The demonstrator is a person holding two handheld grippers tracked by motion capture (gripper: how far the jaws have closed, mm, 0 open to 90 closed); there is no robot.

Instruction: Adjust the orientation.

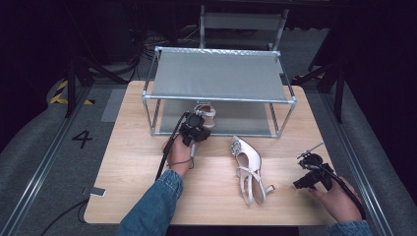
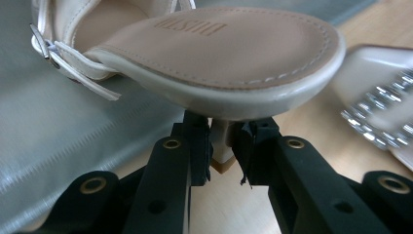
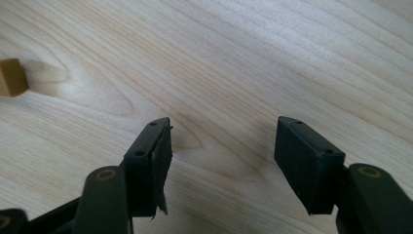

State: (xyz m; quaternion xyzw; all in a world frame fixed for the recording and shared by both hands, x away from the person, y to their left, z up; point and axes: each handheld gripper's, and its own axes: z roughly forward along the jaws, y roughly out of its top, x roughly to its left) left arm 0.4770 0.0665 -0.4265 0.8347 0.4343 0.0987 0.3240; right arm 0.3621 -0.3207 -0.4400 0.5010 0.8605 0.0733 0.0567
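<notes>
The left gripper (image 1: 195, 129) sits just in front of the two-tier metal-framed shoe rack with grey fabric shelves (image 1: 219, 78), at about 12 o'clock from the middle of the pale wooden table (image 1: 137, 162). Its black jaws are pinched on the slim heel of a cream leather slingback shoe with a tan insole (image 2: 214, 53): in the left gripper view the heel stands upright between the pads, and the shoe's heel seat spreads above them, its buckled strap trailing toward 10 o'clock. In the high view this shoe shows only in part (image 1: 204, 112), at the front edge of the rack's lower shelf; whether it rests on the fabric or hangs just over it is hard to tell.

The matching cream pointed-toe shoe with a jewelled buckle (image 1: 248, 167) lies on the table at about 4 o'clock from the left gripper, its toe toward the rack and straps toward the person.

The right gripper (image 1: 311, 172) is at about 3 o'clock from that shoe, near the table's right edge. Its jaws are spread wide over bare wood, with nothing between them.
</notes>
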